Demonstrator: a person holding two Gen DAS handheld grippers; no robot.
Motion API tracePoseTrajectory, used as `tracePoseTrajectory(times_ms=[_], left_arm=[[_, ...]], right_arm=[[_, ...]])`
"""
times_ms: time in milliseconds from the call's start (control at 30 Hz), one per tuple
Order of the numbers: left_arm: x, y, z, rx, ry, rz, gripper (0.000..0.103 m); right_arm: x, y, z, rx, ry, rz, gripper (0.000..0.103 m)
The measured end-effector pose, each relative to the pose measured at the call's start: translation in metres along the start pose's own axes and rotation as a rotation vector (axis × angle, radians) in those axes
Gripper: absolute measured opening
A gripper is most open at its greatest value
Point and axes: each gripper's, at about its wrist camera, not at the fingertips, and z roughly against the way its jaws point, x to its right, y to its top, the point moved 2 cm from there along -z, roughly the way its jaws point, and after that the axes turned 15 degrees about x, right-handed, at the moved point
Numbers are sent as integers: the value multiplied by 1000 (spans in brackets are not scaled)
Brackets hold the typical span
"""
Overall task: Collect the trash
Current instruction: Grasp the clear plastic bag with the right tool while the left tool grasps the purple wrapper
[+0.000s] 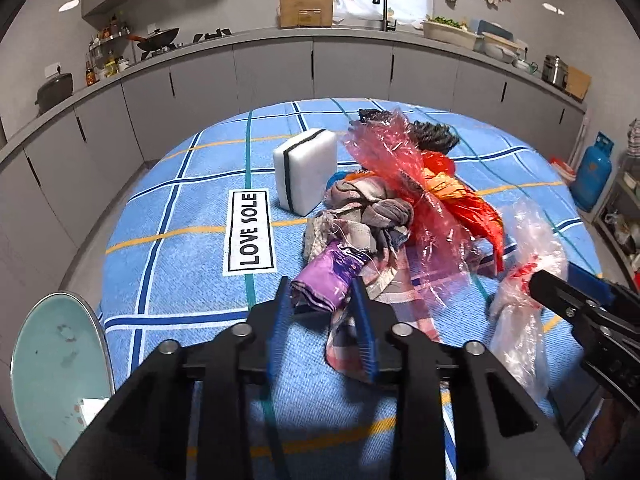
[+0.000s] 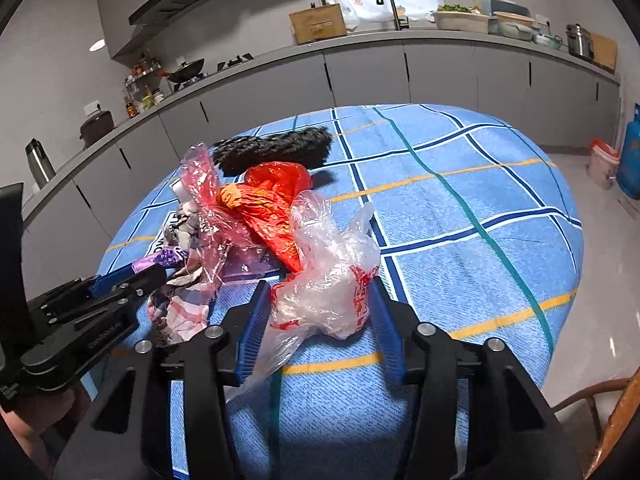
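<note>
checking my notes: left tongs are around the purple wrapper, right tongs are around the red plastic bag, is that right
Not quite. The right tongs are around the clear plastic bag, as the right wrist view shows; the red plastic bag lies farther back in the pile. The left tongs are around the purple wrapper.
</note>
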Motion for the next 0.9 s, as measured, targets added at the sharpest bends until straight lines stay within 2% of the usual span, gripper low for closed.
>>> tracePoseTrajectory(times_ms=[300, 500, 900], left_arm=[[-2, 16, 42, 103, 15, -18, 20], [-4, 22, 57, 137, 37, -35, 20], [-25, 35, 103, 197, 89, -3, 18]], right_arm=[[-5, 6, 9, 38, 27, 12, 34], [-7, 12, 17, 69, 38, 18, 32], [-15, 28, 30, 130, 45, 32, 30]])
